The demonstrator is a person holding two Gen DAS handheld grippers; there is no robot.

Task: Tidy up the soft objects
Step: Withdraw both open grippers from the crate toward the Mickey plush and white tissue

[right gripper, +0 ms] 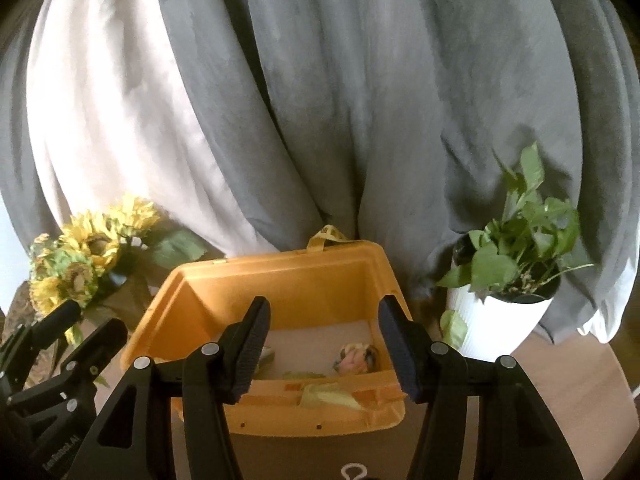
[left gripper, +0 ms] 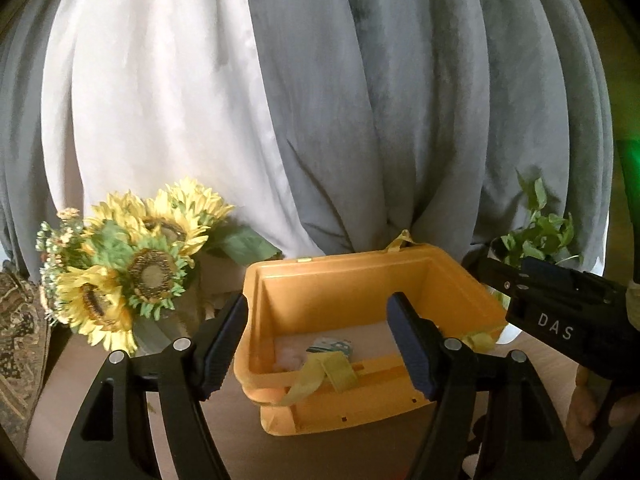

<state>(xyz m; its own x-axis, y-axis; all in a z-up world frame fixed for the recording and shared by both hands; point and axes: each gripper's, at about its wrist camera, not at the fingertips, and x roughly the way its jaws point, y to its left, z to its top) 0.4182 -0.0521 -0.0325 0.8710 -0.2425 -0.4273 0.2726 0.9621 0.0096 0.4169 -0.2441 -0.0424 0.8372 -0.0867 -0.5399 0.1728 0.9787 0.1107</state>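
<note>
1. On the wooden table (right gripper: 568,376), in front of the grey curtain (right gripper: 360,100), an orange bin (left gripper: 352,276) is sitting open-topped, with yellow straps (left gripper: 320,372) hanging over its near rim.
2. Left claw (left gripper: 316,344) is hanging just above the bin's near-left corner — fingers spread, nothing between the pads, released. One finger (left gripper: 224,344) is lying outside the bin's left wall, the other (left gripper: 412,344) over the bin's inside.
3. Right claw (right gripper: 320,352) is hovering over the near rim of the same bin, jaws apart and gripping nothing; both pads are framing the bin's floor.
4. Soft things are lying inside the bin: a small multi-coloured plush ball (right gripper: 354,358) is resting on the pale floor near the right wall, and a pale fluffy item (left gripper: 290,354) with a blue-and-white piece (left gripper: 330,346) beside it is showing near the front. What exactly these two are, I cannot tell.
5. Left of the bin a bunch of sunflowers (left gripper: 132,264) is standing, blooms leaning toward the camera — well clear of the claws.
6. Right of the bin a leafy plant (right gripper: 524,248) is growing out of a white ribbed pot (right gripper: 496,320), standing near the bin but apart from it.
7. In the left view the right claw's black body is crossing the right edge, lettering visible on it.
</note>
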